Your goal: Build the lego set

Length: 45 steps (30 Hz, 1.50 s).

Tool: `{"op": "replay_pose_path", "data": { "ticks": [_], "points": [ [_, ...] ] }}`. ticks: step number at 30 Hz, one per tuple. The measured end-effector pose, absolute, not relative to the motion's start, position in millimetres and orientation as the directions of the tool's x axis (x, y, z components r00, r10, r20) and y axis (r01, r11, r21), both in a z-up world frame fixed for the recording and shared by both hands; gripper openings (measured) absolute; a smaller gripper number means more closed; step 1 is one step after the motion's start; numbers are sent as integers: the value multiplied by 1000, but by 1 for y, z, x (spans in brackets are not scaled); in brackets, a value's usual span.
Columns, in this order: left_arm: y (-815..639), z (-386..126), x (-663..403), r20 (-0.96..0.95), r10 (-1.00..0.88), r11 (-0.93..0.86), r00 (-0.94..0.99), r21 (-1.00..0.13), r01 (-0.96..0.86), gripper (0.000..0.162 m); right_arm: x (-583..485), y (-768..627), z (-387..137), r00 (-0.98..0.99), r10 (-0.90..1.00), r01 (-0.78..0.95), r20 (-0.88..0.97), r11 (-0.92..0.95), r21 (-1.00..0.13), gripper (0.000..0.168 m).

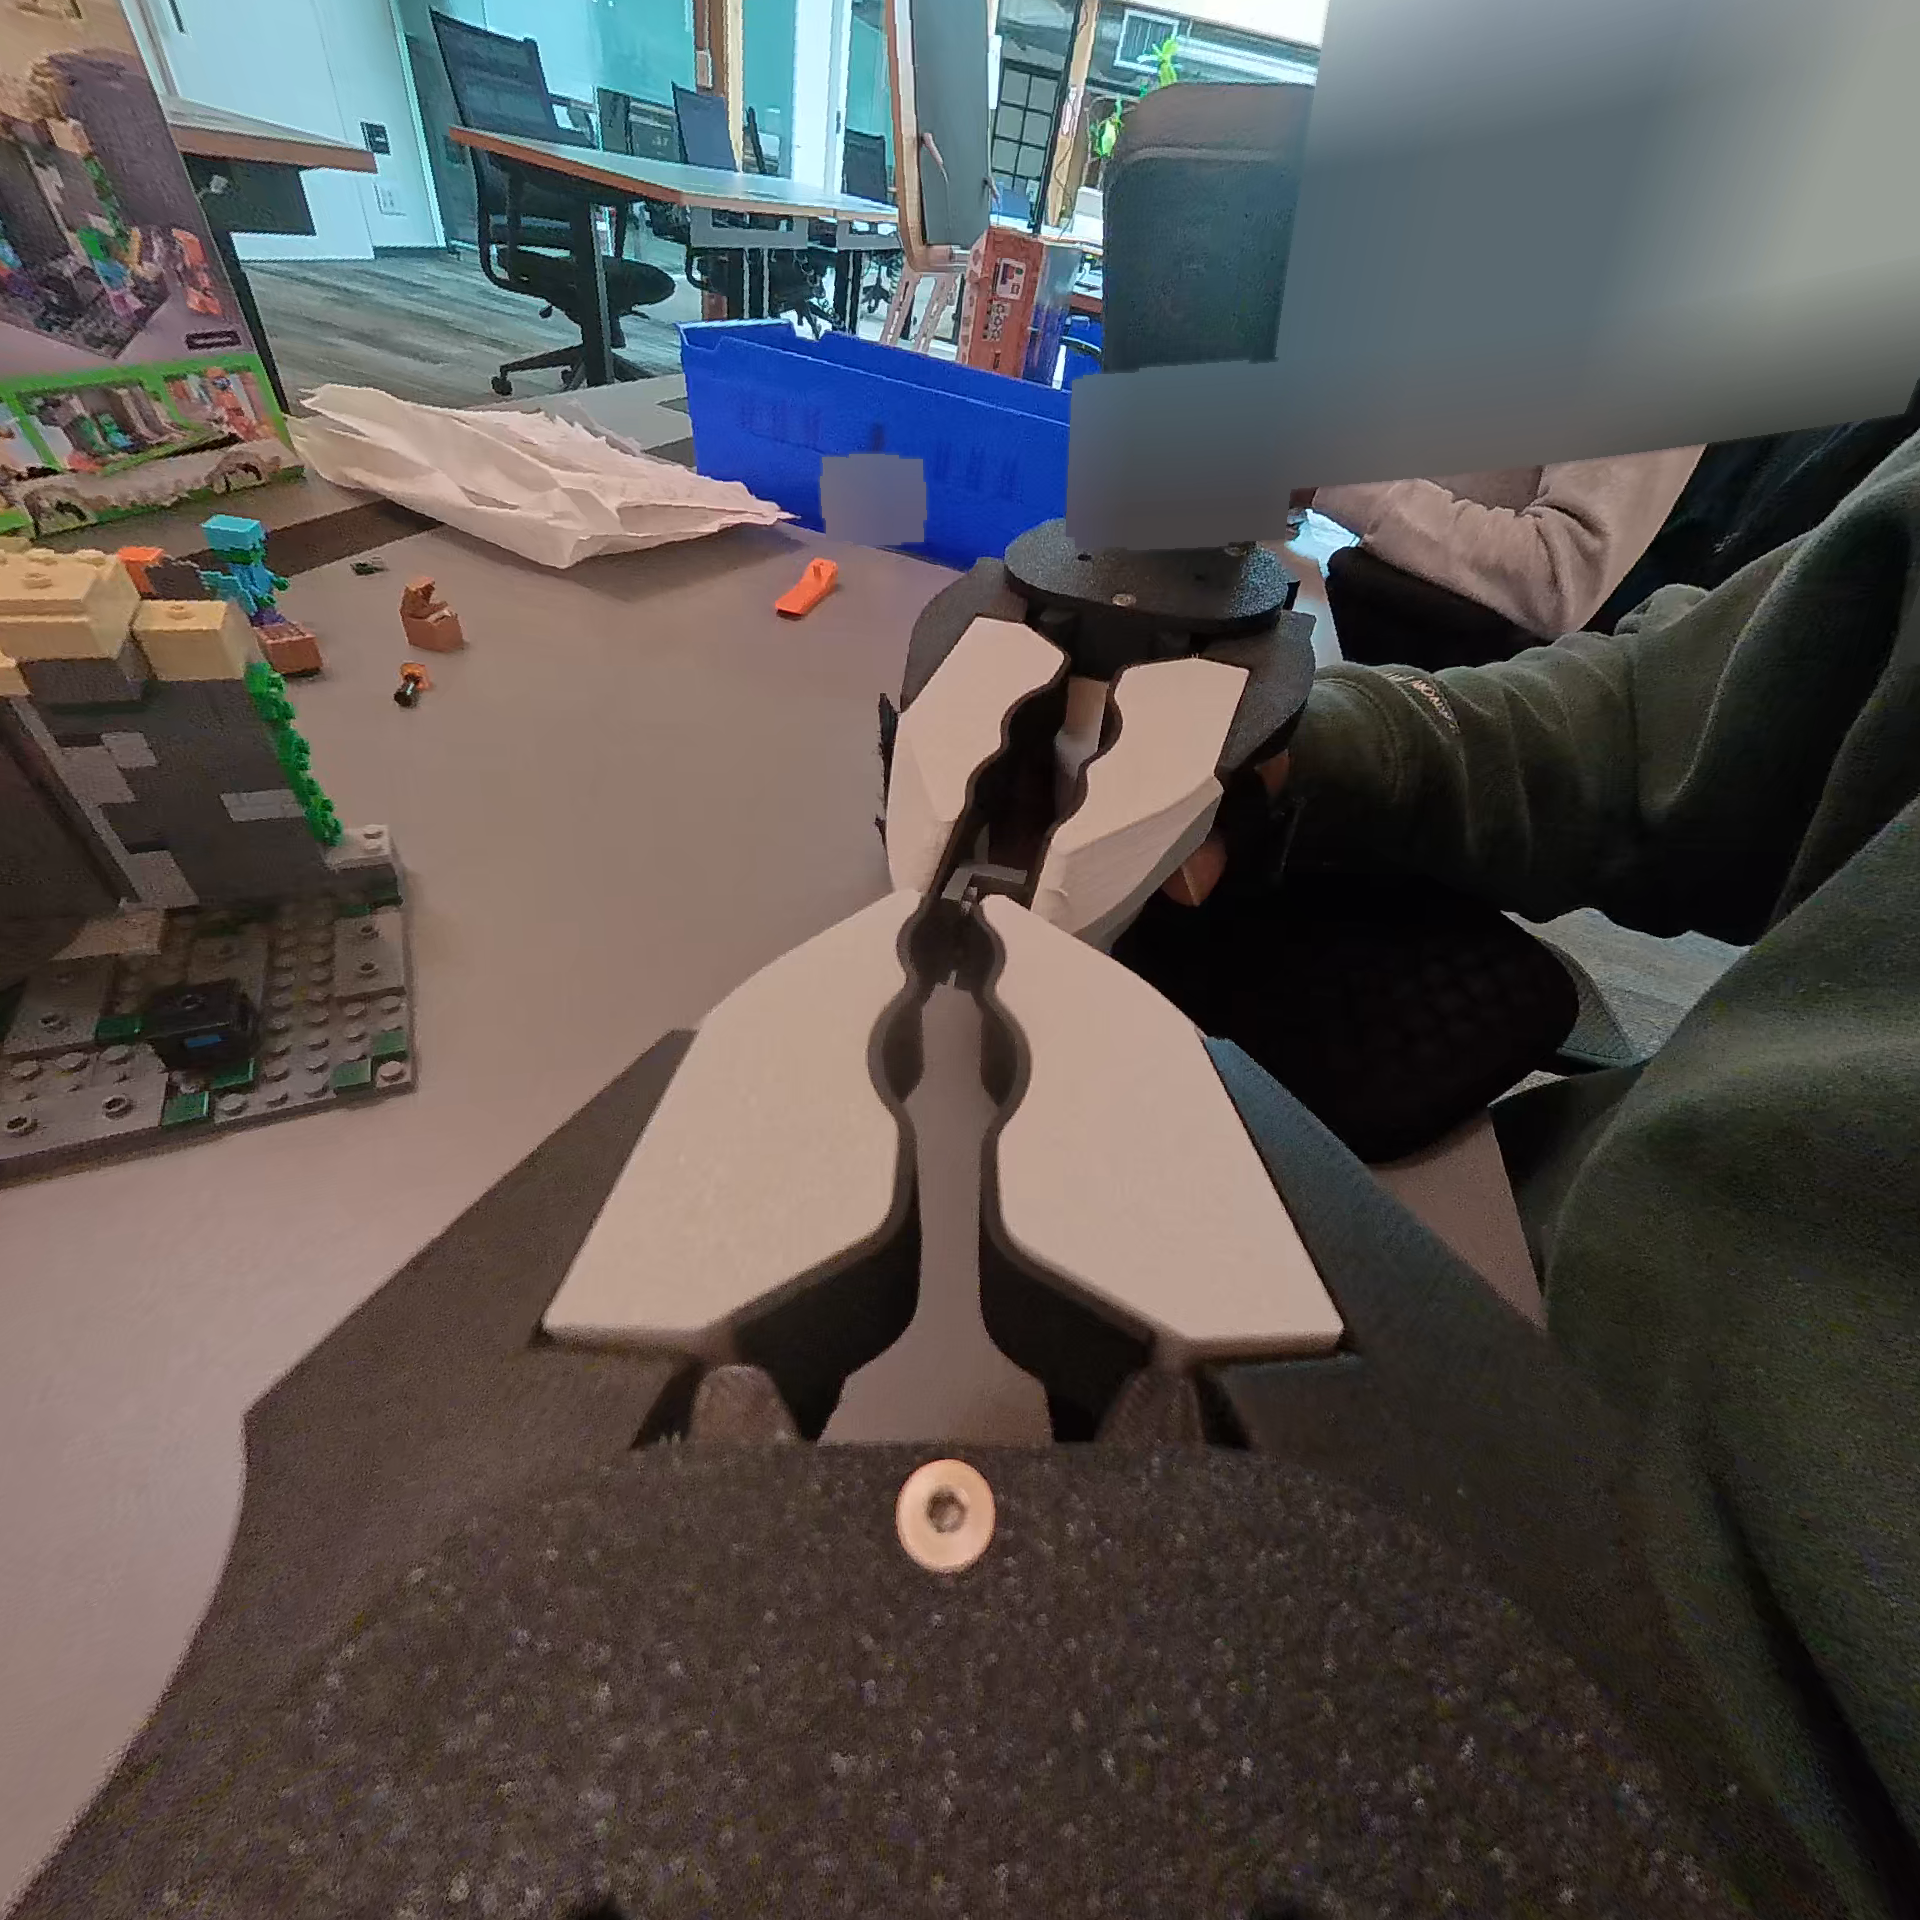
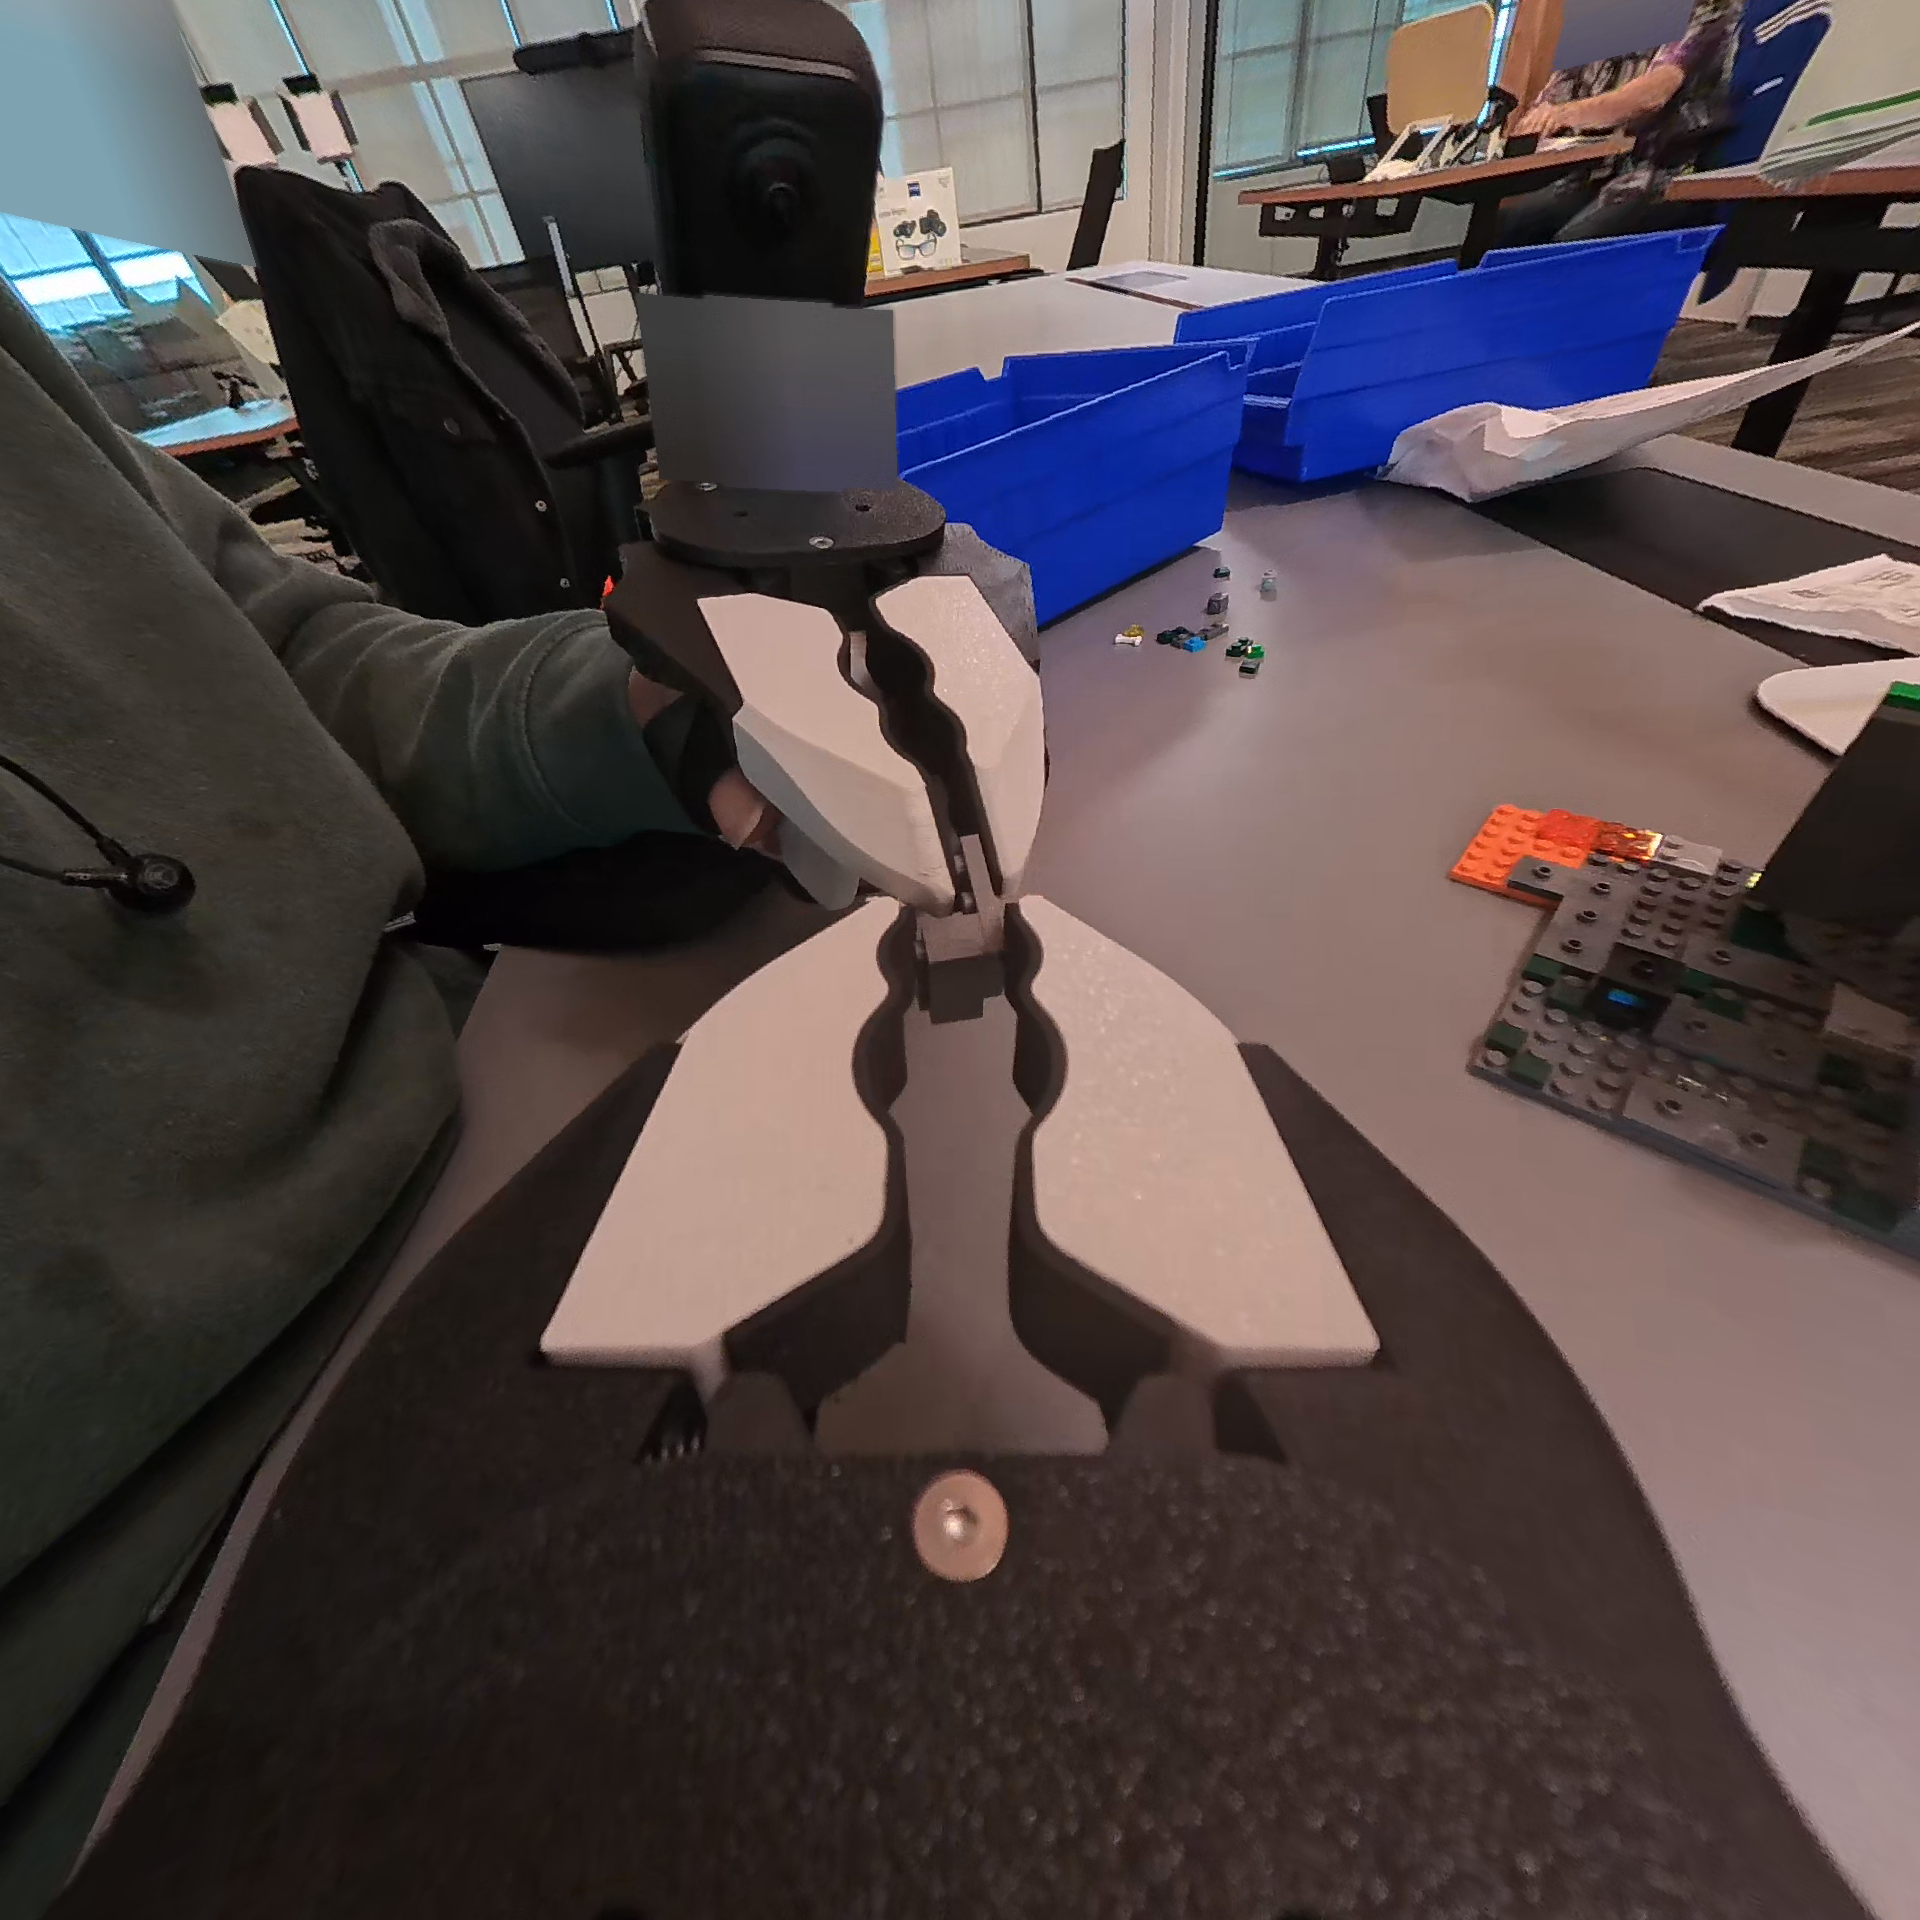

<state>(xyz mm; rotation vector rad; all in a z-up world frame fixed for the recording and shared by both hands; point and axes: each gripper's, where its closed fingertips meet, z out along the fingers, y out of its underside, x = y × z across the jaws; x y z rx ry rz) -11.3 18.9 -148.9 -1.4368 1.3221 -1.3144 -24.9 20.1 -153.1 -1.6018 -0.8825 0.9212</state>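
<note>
My two grippers meet tip to tip above the grey table's near edge. In the left wrist view, my left gripper (image 1: 948, 935) is shut on a thin dark grey lego piece (image 1: 948, 961). My right gripper (image 1: 977, 873) faces it from beyond. In the right wrist view, my right gripper (image 2: 961, 935) is shut on a small grey brick (image 2: 961, 971). The left gripper (image 2: 971, 883) presses its dark piece (image 2: 966, 868) against the brick's far end. The dark, partly built lego model (image 1: 197, 810) stands on its studded baseplate (image 1: 332, 997) at the left, also shown in the right wrist view (image 2: 1662, 1018).
Blue bins (image 1: 883, 436) (image 2: 1091, 468) stand at the table's far side. There is a white paper bag (image 1: 520, 478), an orange separator tool (image 1: 808, 587), a teal minifigure (image 1: 244, 566), a brown piece (image 1: 429, 618), the set's box (image 1: 104, 260), several loose small pieces (image 2: 1205, 629) and an orange plate (image 2: 1517, 842).
</note>
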Motion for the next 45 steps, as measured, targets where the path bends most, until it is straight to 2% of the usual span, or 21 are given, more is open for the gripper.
{"op": "replay_pose_path", "data": {
  "ticks": [5,13,20,22,25,29,32,34,36,40,45],
  "points": [
    [22,-146,-12,258,-963,-245,-71,-957,-156,5,-25,23,-150,438,881,65,-177,-227,-972,16],
    [30,-150,-12,360,-931,-348,-60,-926,-145,5,-25,30,-154,444,832,48,-333,-394,-918,16],
    [43,-150,-12,559,-827,-553,-56,-828,-93,5,-24,44,-152,492,803,62,-338,-419,-906,20],
    [50,-149,-14,603,-797,-600,-46,-798,-58,5,-21,50,-147,519,804,73,-292,-382,-921,27],
    [60,-147,-19,675,-737,-675,-42,-738,-8,5,-12,57,-145,615,787,206,-57,-230,-951,31],
    [68,-148,-22,762,-645,-764,-58,-645,22,5,-19,58,-149,659,716,400,230,-74,-914,33],
    [69,-150,-22,794,-605,-796,-60,-605,28,5,-26,62,-153,677,657,481,332,-52,-875,36],
    [71,-150,-23,806,-588,-809,-63,-587,38,5,-25,67,-154,690,618,513,377,-51,-857,34],
    [72,-150,-24,814,-578,-816,-63,-576,47,5,-25,68,-153,691,605,522,396,-39,-852,22],
    [72,-152,-24,809,-585,-811,-48,-584,40,5,-24,69,-154,686,622,520,379,-54,-852,17],
    [72,-158,-22,726,-687,-727,28,-687,-7,11,-17,70,-156,659,699,485,277,-114,-867,8]
  ]
}}
